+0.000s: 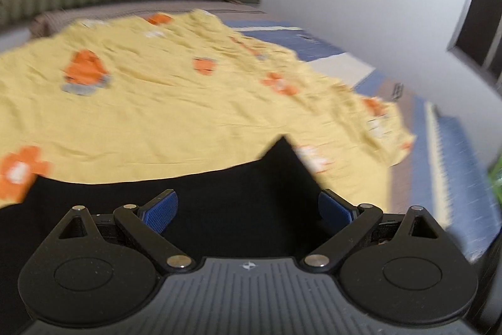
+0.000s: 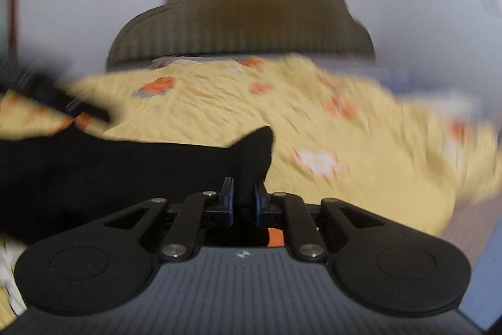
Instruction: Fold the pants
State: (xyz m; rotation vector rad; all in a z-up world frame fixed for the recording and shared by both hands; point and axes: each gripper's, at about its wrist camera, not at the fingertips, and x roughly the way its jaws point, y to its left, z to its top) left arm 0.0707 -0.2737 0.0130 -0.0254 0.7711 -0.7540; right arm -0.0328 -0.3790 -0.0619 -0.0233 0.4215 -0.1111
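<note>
item 1: black pants (image 1: pixel 219 209), laid on a yellow bedspread (image 1: pixel 157 115) printed with orange and white flowers; in the left wrist view the dark cloth fills the 6 o'clock area, a raised corner peaking toward 12 o'clock.

item 2: left gripper (image 1: pixel 248 206), blue pads (image 1: pixel 161 211) spread wide, black cloth seen between them; contact cannot be told.

item 3: right gripper (image 2: pixel 244 197), fingers pressed together, a fold of the pants (image 2: pixel 125 175) pinched between them, the corner of cloth standing up past the tips toward 12 o'clock.

item 4: olive ribbed headboard (image 2: pixel 244 14), at 12 o'clock beyond the bedspread (image 2: pixel 345 146).

item 5: blue and white striped sheet (image 1: pixel 445 153), at 3 o'clock in the left wrist view. both views blurred.
</note>
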